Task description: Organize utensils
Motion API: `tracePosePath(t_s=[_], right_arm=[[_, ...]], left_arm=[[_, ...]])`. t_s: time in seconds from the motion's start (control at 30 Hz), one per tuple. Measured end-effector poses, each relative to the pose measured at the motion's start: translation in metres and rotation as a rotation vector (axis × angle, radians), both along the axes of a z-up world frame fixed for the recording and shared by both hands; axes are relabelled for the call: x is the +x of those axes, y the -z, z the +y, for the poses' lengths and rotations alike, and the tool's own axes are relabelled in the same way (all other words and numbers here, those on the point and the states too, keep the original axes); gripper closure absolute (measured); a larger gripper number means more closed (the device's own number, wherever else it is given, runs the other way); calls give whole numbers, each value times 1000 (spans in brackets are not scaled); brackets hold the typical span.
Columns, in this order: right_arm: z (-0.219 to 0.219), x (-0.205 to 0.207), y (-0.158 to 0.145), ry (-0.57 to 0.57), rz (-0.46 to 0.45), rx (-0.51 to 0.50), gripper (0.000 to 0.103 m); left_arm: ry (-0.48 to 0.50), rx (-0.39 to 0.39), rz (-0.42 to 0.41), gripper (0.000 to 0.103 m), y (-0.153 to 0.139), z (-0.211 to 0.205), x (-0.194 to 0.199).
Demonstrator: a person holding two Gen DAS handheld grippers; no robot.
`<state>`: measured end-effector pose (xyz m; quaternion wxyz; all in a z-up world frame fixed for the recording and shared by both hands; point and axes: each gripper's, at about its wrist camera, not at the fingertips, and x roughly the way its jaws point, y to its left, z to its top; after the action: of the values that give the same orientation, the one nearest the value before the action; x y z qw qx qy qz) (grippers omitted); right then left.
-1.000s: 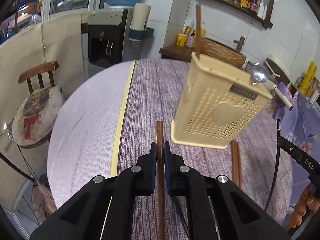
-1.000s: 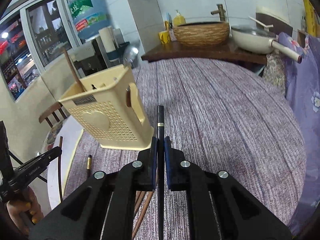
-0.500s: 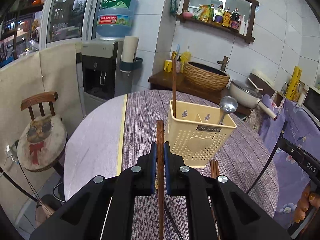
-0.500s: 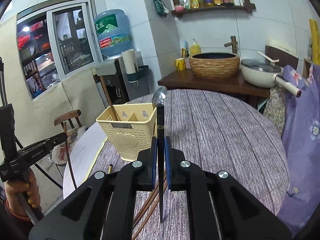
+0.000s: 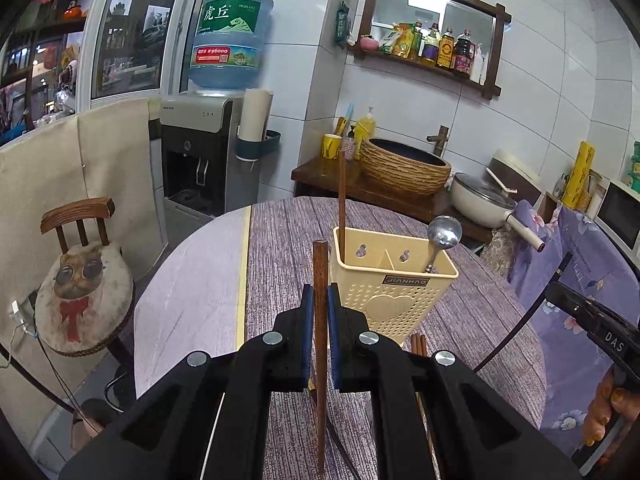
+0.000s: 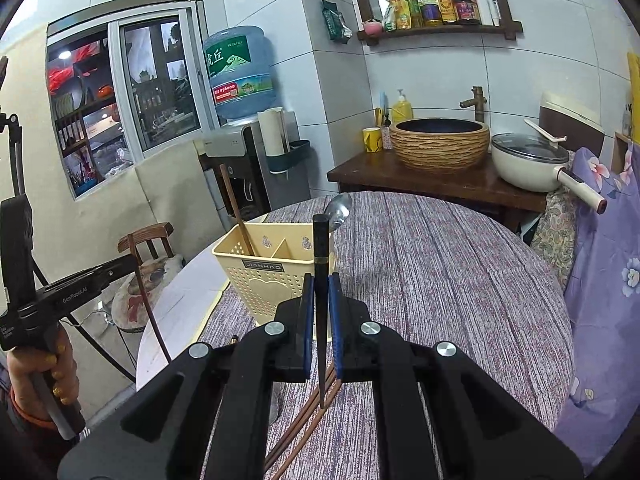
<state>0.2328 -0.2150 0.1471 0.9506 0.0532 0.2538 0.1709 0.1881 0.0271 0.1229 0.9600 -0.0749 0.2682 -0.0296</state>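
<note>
Near the table's front edge, my left gripper (image 5: 319, 312) and right gripper (image 6: 320, 304) each clamp a chopstick upright, ready for dropping into the holder (image 5: 390, 280).

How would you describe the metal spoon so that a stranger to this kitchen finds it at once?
Start at the round table with the purple striped cloth. On it stands a cream plastic utensil basket split into two compartments. The metal spoon stands bowl-up in the compartment opposite the lone wooden chopstick; it is the only shiny, round-headed piece there.
</note>
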Motion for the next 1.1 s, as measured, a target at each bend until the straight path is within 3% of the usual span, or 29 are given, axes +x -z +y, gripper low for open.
tracePosePath(t_s=[0.27,0.7,0.87,1.1], right_arm=[[1,4,-20,-32,-6,26,95],[19,31,-134,-24,-173,39,95],[29,57,-143,28,-194,39,95],[46,93,-91,49,-112,14,95]], left_arm=[[16,-20,-27,95,-22,1,2],[-3,-48,-226,96,-149,-7,32],[-44,-54,-233,96,-146,-15,60],[-46,-34,-154,96,-91,-26,85]])
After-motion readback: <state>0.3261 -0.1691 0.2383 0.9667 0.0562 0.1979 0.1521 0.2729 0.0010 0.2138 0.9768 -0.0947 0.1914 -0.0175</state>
